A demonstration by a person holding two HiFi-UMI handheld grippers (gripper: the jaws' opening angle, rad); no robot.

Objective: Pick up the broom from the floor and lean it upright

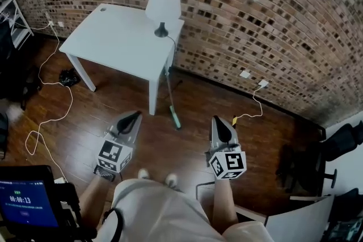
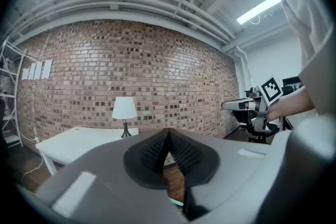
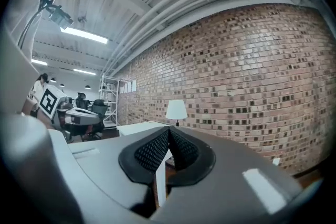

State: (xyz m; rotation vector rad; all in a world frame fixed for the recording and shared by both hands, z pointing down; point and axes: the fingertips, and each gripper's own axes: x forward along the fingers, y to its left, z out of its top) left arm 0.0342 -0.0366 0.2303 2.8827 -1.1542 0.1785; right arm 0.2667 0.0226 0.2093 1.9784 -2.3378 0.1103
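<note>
The broom point(image 1: 172, 100) stands on the wooden floor with its thin handle leaning against the right edge of the white table point(image 1: 116, 37); its teal head point(image 1: 176, 120) rests on the floor. My left gripper point(image 1: 136, 115) hovers left of the broom head and my right gripper point(image 1: 218, 118) to its right, both well apart from it. Both are shut with nothing in them. In the left gripper view the pads point(image 2: 157, 150) meet, and a teal sliver point(image 2: 176, 202) shows below them. The right gripper view shows its pads point(image 3: 153, 152) closed as well.
A white lamp point(image 1: 163, 5) stands on the table against the brick wall point(image 1: 255, 8). A white cable point(image 1: 54, 99) loops over the floor at left, and a black office chair point(image 1: 317, 161) stands at right. A screen point(image 1: 25, 201) sits at lower left.
</note>
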